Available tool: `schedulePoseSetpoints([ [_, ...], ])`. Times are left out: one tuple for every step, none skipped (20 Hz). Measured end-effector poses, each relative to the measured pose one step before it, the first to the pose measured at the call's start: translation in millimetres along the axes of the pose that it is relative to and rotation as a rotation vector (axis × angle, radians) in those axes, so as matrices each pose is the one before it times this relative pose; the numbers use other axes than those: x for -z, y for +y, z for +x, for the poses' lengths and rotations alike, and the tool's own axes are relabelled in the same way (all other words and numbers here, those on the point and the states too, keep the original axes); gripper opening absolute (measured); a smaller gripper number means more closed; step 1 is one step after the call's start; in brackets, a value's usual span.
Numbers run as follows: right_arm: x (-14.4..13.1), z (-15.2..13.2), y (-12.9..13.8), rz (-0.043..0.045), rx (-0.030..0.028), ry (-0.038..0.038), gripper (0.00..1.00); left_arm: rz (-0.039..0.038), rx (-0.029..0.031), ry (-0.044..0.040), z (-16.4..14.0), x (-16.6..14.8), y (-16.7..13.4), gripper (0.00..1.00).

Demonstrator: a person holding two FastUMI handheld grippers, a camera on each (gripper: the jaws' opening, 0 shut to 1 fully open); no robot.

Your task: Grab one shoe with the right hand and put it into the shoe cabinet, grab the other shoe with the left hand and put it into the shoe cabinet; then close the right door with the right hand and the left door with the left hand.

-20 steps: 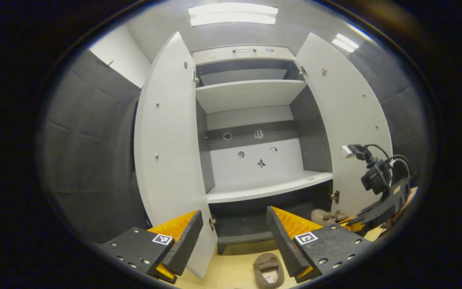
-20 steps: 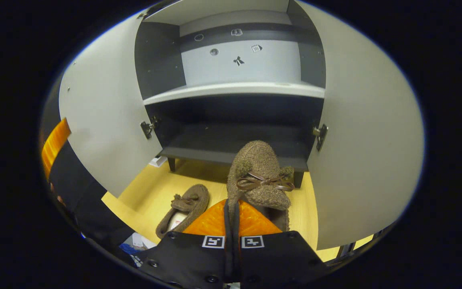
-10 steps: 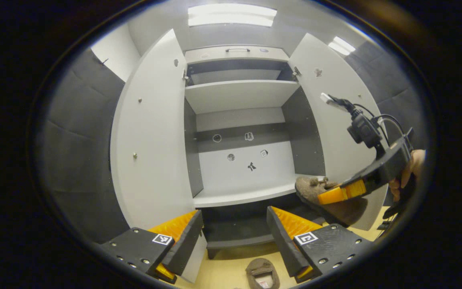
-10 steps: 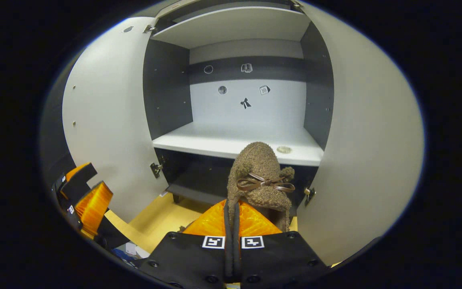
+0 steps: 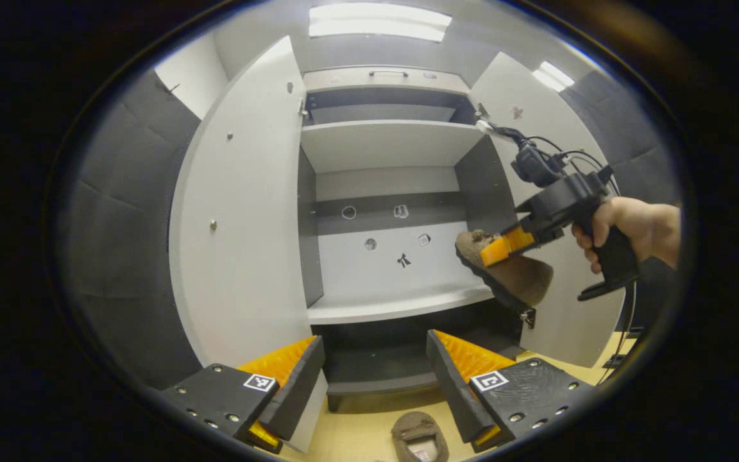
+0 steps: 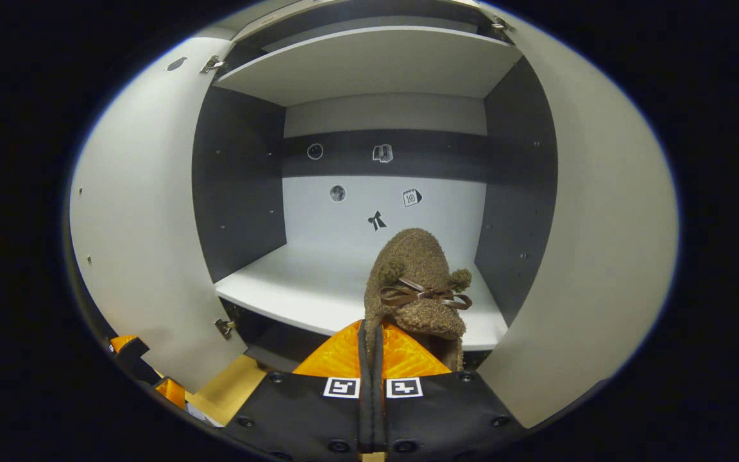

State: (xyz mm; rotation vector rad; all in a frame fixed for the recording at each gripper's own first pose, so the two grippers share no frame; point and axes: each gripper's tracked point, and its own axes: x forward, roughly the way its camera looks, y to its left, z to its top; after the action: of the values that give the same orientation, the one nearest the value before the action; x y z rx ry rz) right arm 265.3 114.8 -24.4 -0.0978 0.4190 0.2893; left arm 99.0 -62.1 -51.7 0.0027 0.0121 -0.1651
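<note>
Right gripper [image 6: 370,350] has its two fingers pressed together on the heel edge of a brown fuzzy shoe [image 6: 416,282], which points away from the camera with its thin bow on top. In the left gripper view the same shoe [image 5: 504,273] hangs in the air, toe toward the open shoe cabinet [image 5: 382,147], level with the pale middle shelf [image 5: 395,307] and in front of that shelf's right end. A hand [image 5: 632,228] holds that gripper's [image 5: 501,247] handle, with a small camera and cables riding on top.

Both doors stand wide open: the left door [image 5: 241,212] and the right door [image 5: 552,321] flank the opening, and the right door lies just behind the raised shoe. The back panel of the middle bay carries a few small stickers [image 6: 376,221]. Below the pale shelf is a dark lower bay [image 5: 382,362].

Left gripper [image 5: 373,378] hangs low in front of the cabinet with its fingers spread wide and nothing between them. The second shoe [image 5: 419,437] lies on the yellow floor [image 5: 350,439] just below them, in front of the cabinet's base.

A second ago the held shoe was low, near the floor and facing the dark lower bay; half a second ago it had risen to the shelf's front edge. It is higher again now, with the middle bay straight ahead. The left gripper and the shoe on the floor have hardly changed.
</note>
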Motion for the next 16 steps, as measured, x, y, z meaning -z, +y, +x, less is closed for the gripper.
schedulePoseSetpoints([
  [-5.57,6.80,-1.12,-0.01290,0.00530,-0.00040,0.01,-0.00380,-0.00171,0.00348,0.09,2.25,1.96,0.94],
  [-7.82,8.32,-2.59,-0.01226,0.00993,-0.00951,0.01,-0.00294,-0.00279,0.00166,0.75,1.68,2.44,0.94],
  [-5.67,9.31,-3.37,-0.01043,0.01136,-0.00363,0.01,-0.00259,-0.00288,0.00168,1.04,1.77,2.58,0.94],
  [-4.94,9.14,-1.94,0.00044,0.01062,0.00126,0.00,-0.00229,-0.00309,0.00234,0.64,1.32,2.23,0.94],
  [-3.37,10.38,-2.31,0.00225,0.00938,0.00648,0.01,-0.00390,-0.00168,0.00194,0.36,2.21,1.69,0.94],
  [-2.83,10.89,-2.95,0.00022,0.01135,0.01361,0.01,-0.00392,-0.00026,0.00343,0.40,1.50,0.98,0.99],
  [-2.10,12.13,-2.66,-0.00076,0.00751,0.01305,0.01,-0.00143,-0.00008,0.00265,0.64,2.02,1.52,0.94],
  [-2.15,10.23,-2.80,-0.00464,0.01144,0.01220,0.01,0.00047,-0.00006,0.00224,0.85,1.66,0.96,0.94],
  [-1.17,9.45,-2.83,-0.00578,0.00760,0.01270,0.01,-0.00094,-0.00001,0.00212,0.65,1.55,1.51,0.94],
  [-1.72,8.65,-2.65,-0.00681,0.01084,0.00876,0.01,-0.00311,0.00101,0.00425,1.32,1.25,0.77,0.94],
  [1.87,8.76,-1.78,-0.00741,0.00849,0.01992,0.00,-0.00328,0.00139,0.00498,0.71,3.03,0.93,0.94],
  [1.17,8.22,-0.50,-0.00013,0.00755,0.01690,0.01,-0.00145,0.00018,0.00553,0.84,1.79,1.24,0.94],
  [1.98,7.84,1.36,0.00401,-0.00433,0.01174,0.01,-0.00060,-0.00097,0.00520,1.46,2.24,1.78,0.94],
  [1.03,6.86,2.40,0.00747,-0.00286,0.01082,0.01,0.00114,-0.00224,0.00509,2.66,0.89,2.39,0.94],
  [0.66,3.99,-0.47,0.00151,0.00762,0.00326,0.01,0.00228,-0.00360,0.00611,0.57,2.58,2.19,0.94],
  [-0.23,3.41,-1.13,-0.00338,0.01201,0.00016,0.01,0.00167,-0.00230,0.00730,1.17,1.50,1.69,0.99],
])
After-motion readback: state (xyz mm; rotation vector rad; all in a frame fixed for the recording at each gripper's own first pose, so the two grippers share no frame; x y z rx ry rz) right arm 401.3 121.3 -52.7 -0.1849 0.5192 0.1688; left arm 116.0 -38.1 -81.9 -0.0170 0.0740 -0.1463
